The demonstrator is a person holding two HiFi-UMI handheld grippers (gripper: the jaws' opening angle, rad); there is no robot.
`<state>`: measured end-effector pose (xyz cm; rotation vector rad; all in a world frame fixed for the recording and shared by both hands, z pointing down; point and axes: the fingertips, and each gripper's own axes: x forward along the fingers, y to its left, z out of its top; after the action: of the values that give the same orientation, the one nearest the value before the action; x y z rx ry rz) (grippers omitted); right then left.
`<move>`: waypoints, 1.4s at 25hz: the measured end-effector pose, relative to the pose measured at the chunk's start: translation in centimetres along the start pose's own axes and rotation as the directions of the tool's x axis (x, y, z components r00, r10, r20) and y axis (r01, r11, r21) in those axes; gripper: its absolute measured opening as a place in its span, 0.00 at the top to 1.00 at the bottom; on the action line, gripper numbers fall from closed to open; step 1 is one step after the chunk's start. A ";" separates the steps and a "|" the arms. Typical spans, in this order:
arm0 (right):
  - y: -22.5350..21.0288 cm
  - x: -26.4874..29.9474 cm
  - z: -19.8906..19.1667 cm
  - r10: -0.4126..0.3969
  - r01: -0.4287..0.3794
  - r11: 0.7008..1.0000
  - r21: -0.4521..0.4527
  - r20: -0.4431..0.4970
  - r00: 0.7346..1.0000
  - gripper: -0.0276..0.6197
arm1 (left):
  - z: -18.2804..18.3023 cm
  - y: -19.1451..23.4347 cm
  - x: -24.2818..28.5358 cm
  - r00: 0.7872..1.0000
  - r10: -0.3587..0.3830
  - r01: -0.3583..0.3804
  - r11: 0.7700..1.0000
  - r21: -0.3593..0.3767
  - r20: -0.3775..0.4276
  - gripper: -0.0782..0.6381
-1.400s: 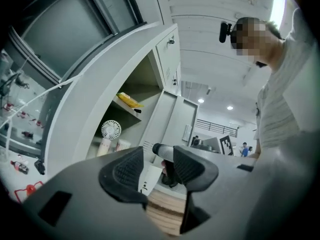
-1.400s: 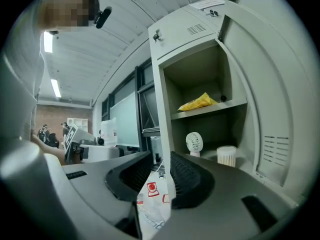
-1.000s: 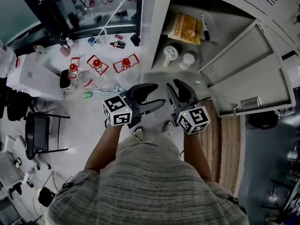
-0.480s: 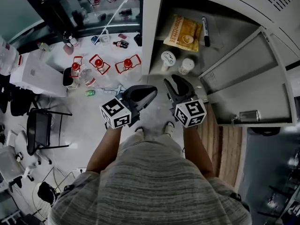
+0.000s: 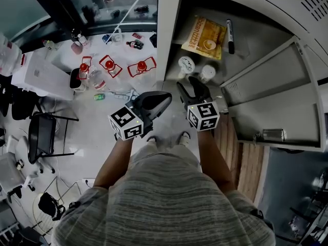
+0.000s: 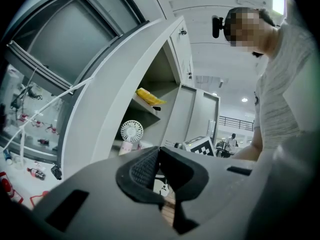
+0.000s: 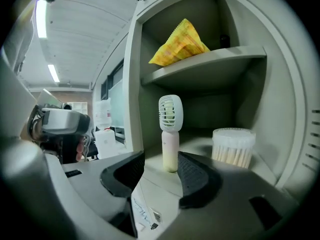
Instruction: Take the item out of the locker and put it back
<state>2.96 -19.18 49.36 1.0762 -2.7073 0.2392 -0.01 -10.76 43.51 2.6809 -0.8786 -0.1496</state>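
The open locker (image 5: 166,40) has two shelves. On the lower one a small pink-and-white handheld fan (image 5: 186,64) (image 7: 170,129) stands upright beside a round tub of cotton swabs (image 5: 207,73) (image 7: 233,145). My right gripper (image 5: 190,87) (image 7: 161,173) is at the front of that shelf, open. Its jaws have just been opening, and the fan stands beyond them, untouched. My left gripper (image 5: 163,99) (image 6: 159,166) hangs left of the locker front, shut on nothing after just closing. A yellow snack bag (image 5: 206,32) (image 7: 181,44) and a black marker (image 5: 230,29) lie on the upper shelf.
The locker door (image 5: 271,101) stands swung open at the right. A white table (image 5: 61,60) with several red-capped bottles (image 5: 110,65) is at the left, with a black chair (image 5: 41,137) below it. The person's feet show between the grippers.
The left gripper's jaws went from wide open to shut. The right gripper moved forward to the lower shelf, and its jaws spread wider.
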 end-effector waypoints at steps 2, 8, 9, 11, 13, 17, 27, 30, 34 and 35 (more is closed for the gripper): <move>-0.3 0.5 0.1 -0.006 0.006 1.000 0.002 0.003 1.000 0.65 | 0.0 0.0 0.0 1.000 -0.004 0.004 1.000 0.000 0.001 0.88; -1.1 1.8 0.6 -0.030 0.030 0.999 -0.020 0.004 1.000 0.64 | -0.4 -0.1 -0.2 1.000 -0.016 0.016 1.000 0.005 -0.014 0.88; -1.2 2.0 0.7 -0.034 0.034 0.999 -0.023 0.003 0.999 0.64 | -0.5 -0.1 -0.2 1.000 -0.017 0.017 1.000 0.007 -0.018 0.88; -1.3 2.3 0.9 -0.040 0.040 0.999 -0.026 0.000 0.999 0.64 | -0.6 -0.2 -0.3 1.000 -0.017 0.018 1.000 0.009 -0.025 0.88; -1.4 2.7 0.9 -0.044 0.044 0.999 -0.031 -0.006 0.999 0.64 | -0.7 -0.1 -0.5 0.999 -0.015 0.015 1.000 0.012 -0.031 0.88; -1.5 3.4 1.1 -0.051 0.051 0.998 -0.034 -0.015 0.999 0.64 | -0.6 -0.1 -0.6 0.999 -0.013 0.013 1.000 0.013 -0.029 0.88; -2.0 3.7 0.7 -0.079 0.075 0.993 -0.086 -0.052 0.995 0.72 | -0.9 -0.3 -0.4 0.999 -0.011 0.012 1.000 0.009 -0.030 0.88; -2.0 3.8 0.7 -0.082 0.078 0.994 -0.078 -0.050 0.995 0.72 | -0.9 -0.2 -0.4 1.000 -0.009 0.010 1.000 0.011 -0.026 0.88; -2.0 3.8 0.7 -0.085 0.082 0.995 -0.063 -0.042 0.995 0.73 | -0.8 -0.1 -0.5 1.000 -0.006 0.006 1.000 0.014 -0.023 0.88; -1.9 3.7 0.8 -0.083 0.081 0.995 -0.058 -0.039 0.996 0.73 | -0.8 -0.1 -0.5 1.000 -0.006 0.006 1.000 0.013 -0.023 0.88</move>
<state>1.53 -23.19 49.73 1.1502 -2.6103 0.1685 -0.19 -10.15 44.17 2.6924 -0.8674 -0.1145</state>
